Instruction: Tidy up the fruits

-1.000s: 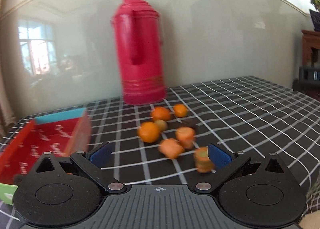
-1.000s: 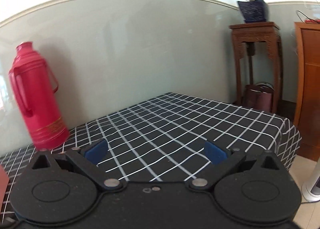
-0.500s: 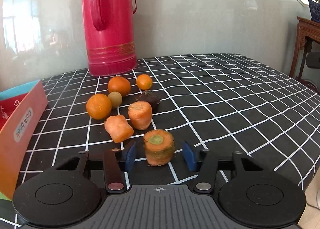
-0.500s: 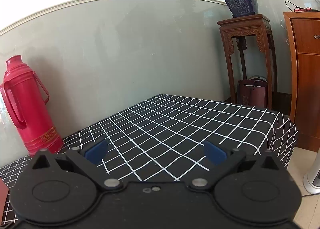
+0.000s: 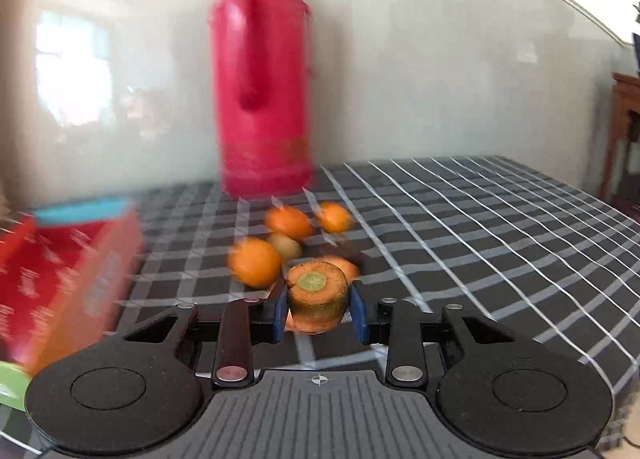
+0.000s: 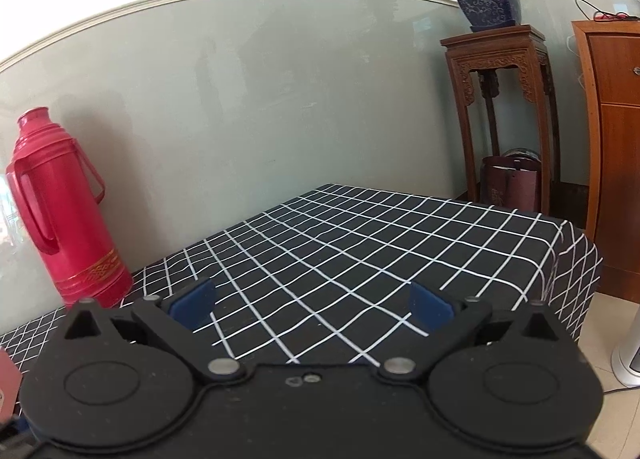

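Note:
My left gripper (image 5: 318, 313) is shut on a carrot chunk (image 5: 318, 295) with a green core and holds it above the checked tablecloth. Behind it lie three oranges (image 5: 256, 262), a small yellowish fruit (image 5: 286, 245), a dark fruit (image 5: 344, 251) and another carrot piece (image 5: 346, 265), all blurred. A red box (image 5: 60, 275) with a blue rim stands at the left. My right gripper (image 6: 312, 305) is open and empty over bare tablecloth; no fruit shows in its view.
A tall red thermos (image 5: 262, 91) stands at the back by the wall, also in the right wrist view (image 6: 64, 211). The table's right edge (image 6: 576, 259) drops off near a wooden plant stand (image 6: 500, 107) and a cabinet (image 6: 612, 139).
My left gripper closed on the carrot chunk and lifted it off the cloth; its view now swings and blurs. The right gripper drifted slightly and stays open.

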Action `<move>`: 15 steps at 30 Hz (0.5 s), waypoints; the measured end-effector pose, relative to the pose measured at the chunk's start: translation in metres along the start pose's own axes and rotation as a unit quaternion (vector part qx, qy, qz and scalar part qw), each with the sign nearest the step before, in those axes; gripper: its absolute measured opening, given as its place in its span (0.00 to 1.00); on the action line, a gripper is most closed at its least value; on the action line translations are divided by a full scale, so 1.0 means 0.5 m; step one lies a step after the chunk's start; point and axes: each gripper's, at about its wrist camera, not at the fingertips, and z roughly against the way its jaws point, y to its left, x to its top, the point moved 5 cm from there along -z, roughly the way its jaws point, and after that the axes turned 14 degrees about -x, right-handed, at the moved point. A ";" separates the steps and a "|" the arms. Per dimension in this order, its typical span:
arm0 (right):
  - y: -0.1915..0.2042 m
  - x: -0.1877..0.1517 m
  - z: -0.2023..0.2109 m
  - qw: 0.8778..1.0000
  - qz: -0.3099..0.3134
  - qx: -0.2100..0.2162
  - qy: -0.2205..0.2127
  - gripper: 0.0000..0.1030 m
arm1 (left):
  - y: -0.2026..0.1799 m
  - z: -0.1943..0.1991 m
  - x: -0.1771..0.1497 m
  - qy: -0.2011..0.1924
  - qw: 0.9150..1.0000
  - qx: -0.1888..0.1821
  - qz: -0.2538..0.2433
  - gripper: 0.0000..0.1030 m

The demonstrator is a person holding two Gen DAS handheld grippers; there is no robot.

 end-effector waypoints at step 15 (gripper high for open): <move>0.163 -0.062 0.066 0.993 0.080 0.091 0.006 0.94 | 0.287 0.114 0.005 -0.001 0.979 0.183 0.091 0.32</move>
